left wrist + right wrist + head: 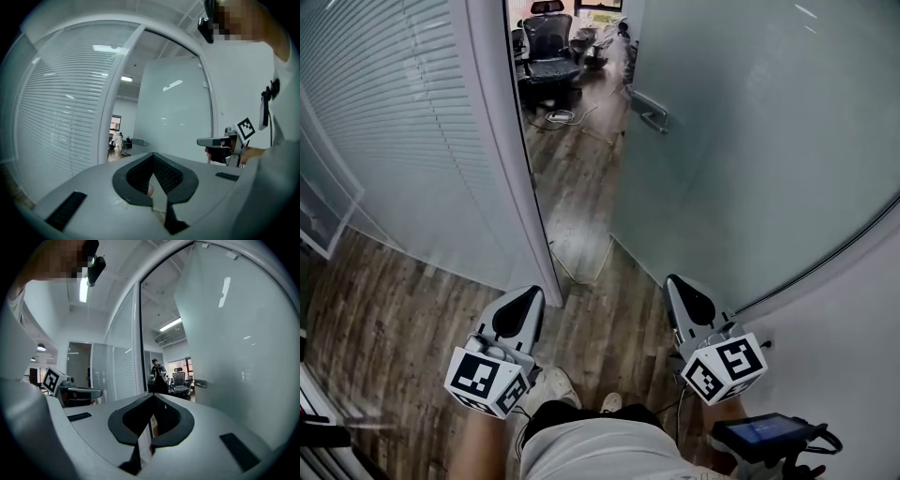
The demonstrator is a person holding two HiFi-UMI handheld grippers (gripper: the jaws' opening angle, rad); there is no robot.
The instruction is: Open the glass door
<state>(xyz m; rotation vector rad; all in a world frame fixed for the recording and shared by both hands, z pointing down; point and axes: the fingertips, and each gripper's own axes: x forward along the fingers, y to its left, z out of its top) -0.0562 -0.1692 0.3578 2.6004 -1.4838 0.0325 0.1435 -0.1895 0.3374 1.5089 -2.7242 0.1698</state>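
Head view shows the frosted glass door (741, 159) standing wide open at upper right; I judge the opening done. Grey left gripper (523, 302) and right gripper (682, 292): jaws pressed together, empty.

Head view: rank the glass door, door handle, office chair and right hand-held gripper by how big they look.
1. glass door
2. right hand-held gripper, enlarged by nearness to the camera
3. office chair
4. door handle

Glass door (750, 150) right, blinds (394, 112) left, chair (548, 52) behind
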